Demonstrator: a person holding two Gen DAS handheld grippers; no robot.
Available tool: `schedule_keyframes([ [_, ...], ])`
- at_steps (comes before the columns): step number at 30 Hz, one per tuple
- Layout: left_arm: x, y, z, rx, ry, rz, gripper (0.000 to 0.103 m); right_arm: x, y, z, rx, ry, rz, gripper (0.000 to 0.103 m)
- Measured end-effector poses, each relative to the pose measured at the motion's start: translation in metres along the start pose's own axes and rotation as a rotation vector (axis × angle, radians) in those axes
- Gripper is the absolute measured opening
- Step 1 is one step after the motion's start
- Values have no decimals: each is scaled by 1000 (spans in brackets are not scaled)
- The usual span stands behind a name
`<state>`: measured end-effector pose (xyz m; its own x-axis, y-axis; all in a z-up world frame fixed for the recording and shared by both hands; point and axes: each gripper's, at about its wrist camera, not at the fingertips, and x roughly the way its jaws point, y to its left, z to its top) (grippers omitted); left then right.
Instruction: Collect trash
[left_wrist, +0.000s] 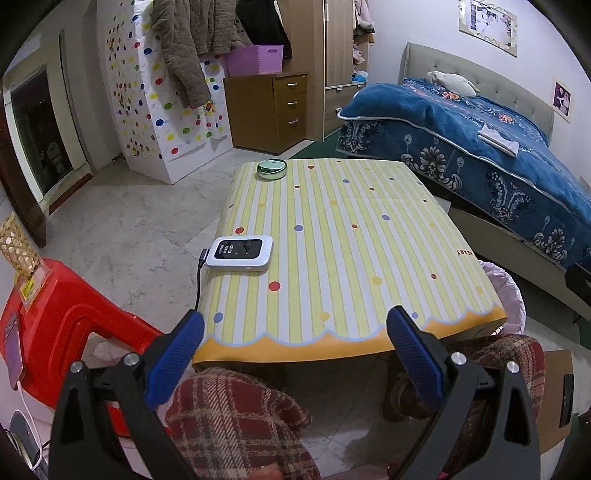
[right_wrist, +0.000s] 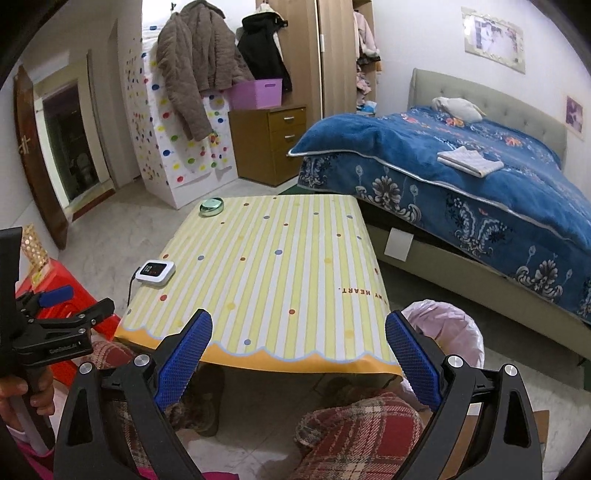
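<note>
Both grippers, left (left_wrist: 295, 325) and right (right_wrist: 299, 328), hang wide open and empty over the near scalloped edge of the striped table (left_wrist: 351, 236). Right of that edge stands a pink-lined trash bin (right_wrist: 450, 328). Farther on the table lie a white device (left_wrist: 242, 253) at the left and a green dish (left_wrist: 271, 169) at the far left corner.

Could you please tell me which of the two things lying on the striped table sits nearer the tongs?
The white rectangular device with a black screen, at the table's left edge with a cable attached; the round green glass dish sits at the far corner.
</note>
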<state>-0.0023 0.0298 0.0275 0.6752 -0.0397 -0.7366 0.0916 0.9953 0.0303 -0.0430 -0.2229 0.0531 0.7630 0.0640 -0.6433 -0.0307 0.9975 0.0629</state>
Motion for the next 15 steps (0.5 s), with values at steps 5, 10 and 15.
schedule_keyframes([
  [5,1,-5,0,3,0,-2,96,5,-4,-3,9,12,0,94],
  [10,2,-8,0,8,2,-1,96,10,-6,-5,14,24,4,94],
  [15,3,-12,0,16,5,-2,96,12,-9,-6,24,28,4,93],
])
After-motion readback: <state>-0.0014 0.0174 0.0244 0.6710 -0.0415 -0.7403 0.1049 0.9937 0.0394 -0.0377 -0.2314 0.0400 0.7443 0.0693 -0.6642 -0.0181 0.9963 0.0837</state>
